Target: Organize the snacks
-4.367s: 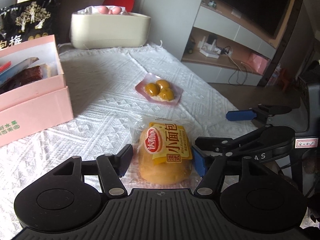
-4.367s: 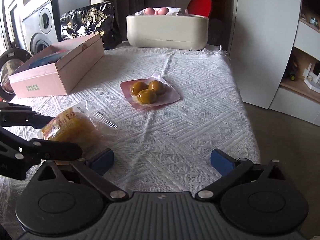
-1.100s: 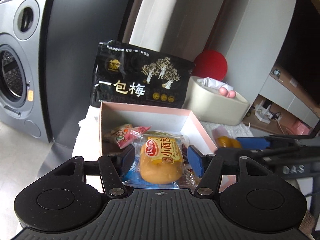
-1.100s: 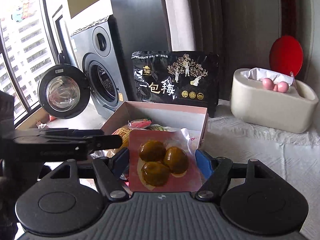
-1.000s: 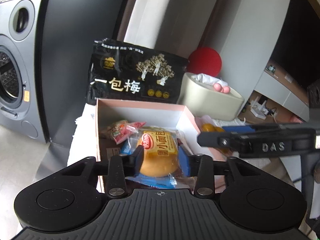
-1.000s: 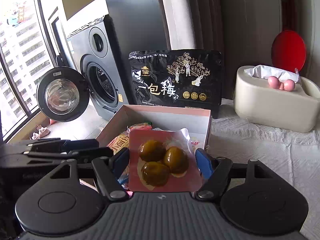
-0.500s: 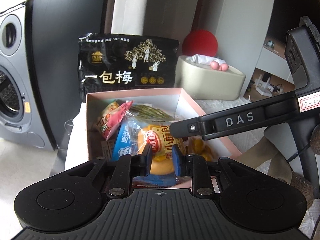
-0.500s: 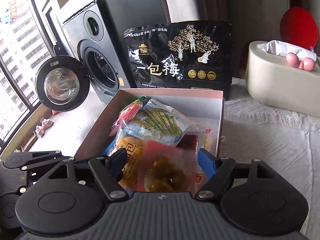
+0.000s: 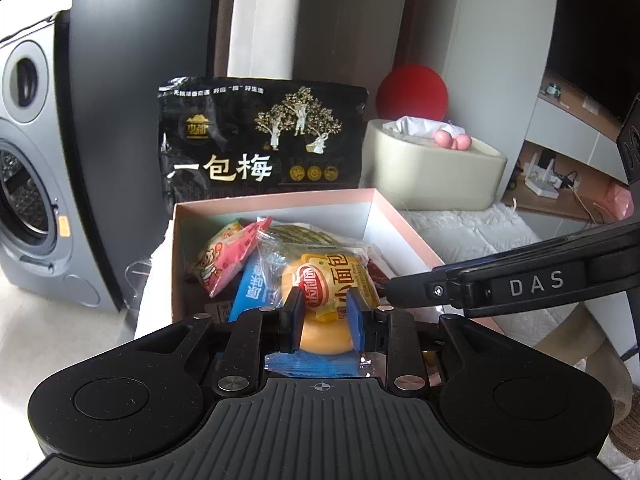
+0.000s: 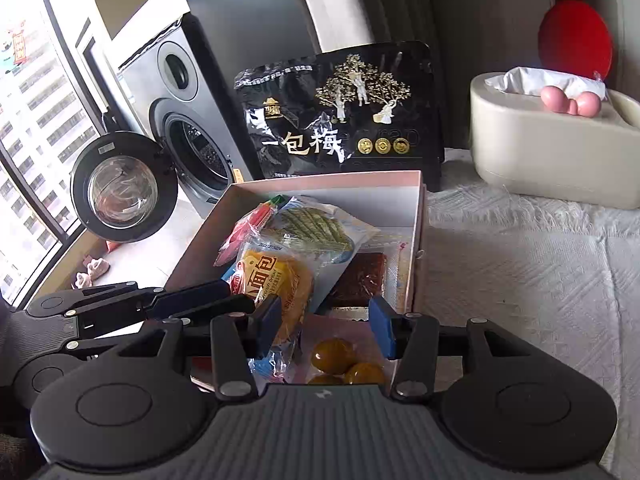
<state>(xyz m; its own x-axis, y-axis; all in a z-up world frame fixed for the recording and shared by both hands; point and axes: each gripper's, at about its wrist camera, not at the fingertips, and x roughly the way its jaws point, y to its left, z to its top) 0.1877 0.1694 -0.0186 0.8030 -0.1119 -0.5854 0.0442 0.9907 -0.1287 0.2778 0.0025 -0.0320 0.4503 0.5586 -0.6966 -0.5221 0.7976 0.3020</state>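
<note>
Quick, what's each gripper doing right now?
Left gripper: shut on the bread bun pack.
Right gripper: open, just been closing; the yellow-ball packet lies loose between its fingers.

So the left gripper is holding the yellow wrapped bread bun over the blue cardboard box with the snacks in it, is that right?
Not quite: the cardboard box is pink, not blue. The rest holds. The left wrist view shows the left gripper closed on the yellow wrapped bread bun above that open box, which already has other snack packets in it.
</note>
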